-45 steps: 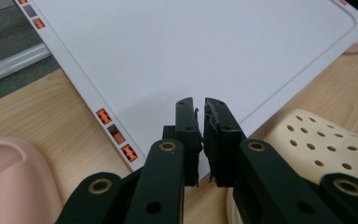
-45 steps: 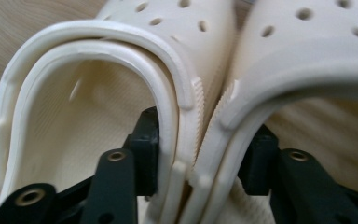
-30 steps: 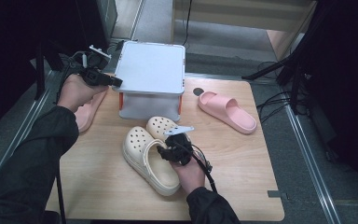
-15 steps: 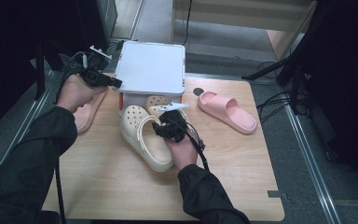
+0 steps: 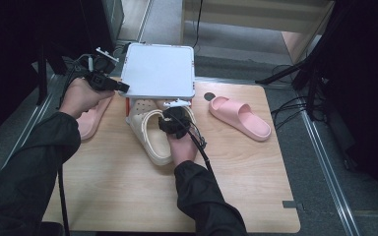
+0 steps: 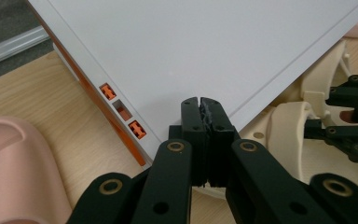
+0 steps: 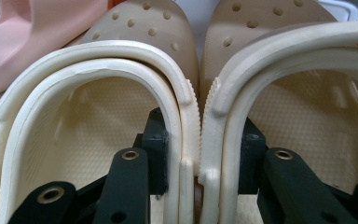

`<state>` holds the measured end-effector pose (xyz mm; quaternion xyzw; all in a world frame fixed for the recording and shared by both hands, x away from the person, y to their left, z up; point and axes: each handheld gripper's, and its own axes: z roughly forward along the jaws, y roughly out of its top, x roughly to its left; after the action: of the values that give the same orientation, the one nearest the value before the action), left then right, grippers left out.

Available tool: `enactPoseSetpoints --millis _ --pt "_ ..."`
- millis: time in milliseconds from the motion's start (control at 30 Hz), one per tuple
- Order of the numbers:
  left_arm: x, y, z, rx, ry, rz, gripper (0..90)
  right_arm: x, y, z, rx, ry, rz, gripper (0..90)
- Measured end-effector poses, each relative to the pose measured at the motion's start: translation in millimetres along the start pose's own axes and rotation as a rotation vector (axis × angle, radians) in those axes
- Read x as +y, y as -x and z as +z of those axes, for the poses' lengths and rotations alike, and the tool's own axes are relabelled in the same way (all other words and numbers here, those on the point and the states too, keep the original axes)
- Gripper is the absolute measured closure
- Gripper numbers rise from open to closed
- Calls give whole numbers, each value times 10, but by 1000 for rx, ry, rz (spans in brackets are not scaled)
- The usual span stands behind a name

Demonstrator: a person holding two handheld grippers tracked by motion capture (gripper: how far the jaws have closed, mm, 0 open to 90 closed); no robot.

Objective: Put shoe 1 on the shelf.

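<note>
1. The left tool (image 6: 200, 135) has its jaws pressed together on the corner edge of the white lid (image 5: 160, 69), holding that lid tilted up over the storage box (image 5: 128, 105).
2. The right tool (image 7: 200, 154) is clamped on the inner side walls of the two cream clogs (image 5: 152, 132), one jaw inside each shoe, pinching them together.
3. The clogs lie side by side at the box's front, toes pointing under the raised lid.
4. One pink slide (image 5: 238, 115) lies on the worktop (image 5: 256, 187) to the right of the box, apart from it.
5. Another pink slide (image 5: 91, 115) lies just left of the box, below the left hand (image 5: 81, 96).
</note>
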<state>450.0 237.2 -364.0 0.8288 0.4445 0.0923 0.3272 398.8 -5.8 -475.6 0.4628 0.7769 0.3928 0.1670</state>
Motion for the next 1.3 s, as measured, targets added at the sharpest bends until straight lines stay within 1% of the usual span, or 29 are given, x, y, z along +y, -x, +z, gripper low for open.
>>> enactPoseSetpoints --millis 100,233,267,367,467,567,600,633,733,900,967,1033,1100,1200,1233,1300 --pt "3 3 2 3 -1 -1 887 9 4 77 0 -1 44 654" --pt "5 -5 4 0 1 -3 887 22 -2 150 -27 12 65 654" --pt "7 -6 4 -2 0 -6 887 30 -9 168 -34 11 66 653" --pt "12 -3 2 2 -7 5 888 57 -33 214 -55 7 61 653" --pt "16 -2 3 2 -10 7 888 79 -43 258 -69 15 72 651" --pt "12 -9 4 -4 -5 2 887 71 -66 322 -89 10 57 647" --pt "10 -10 5 -4 -2 -2 887 62 -76 328 -98 17 56 646" --pt "9 -14 5 -6 -2 -3 887 57 -74 329 -94 22 67 644" --pt "9 -14 4 -7 -3 -3 887 45 -58 329 -84 24 75 633" --pt "9 -14 6 -10 -2 -2 887 -1 -56 304 -70 24 42 591" --pt "12 -12 5 -7 -5 2 886 -5 -58 282 -65 33 39 569" --pt "13 -10 5 -8 -7 4 886 1 -40 255 -52 37 44 529" --pt "15 -8 5 -3 -7 4 886 15 -4 234 -23 32 66 501" --pt "16 -21 9 -17 -7 -6 885 24 43 191 21 15 88 499" --pt "19 -21 10 -12 -7 -1 886 25 46 178 35 5 89 500" --pt "23 -7 17 -10 -5 -3 886 26 41 143 28 -2 56 510"
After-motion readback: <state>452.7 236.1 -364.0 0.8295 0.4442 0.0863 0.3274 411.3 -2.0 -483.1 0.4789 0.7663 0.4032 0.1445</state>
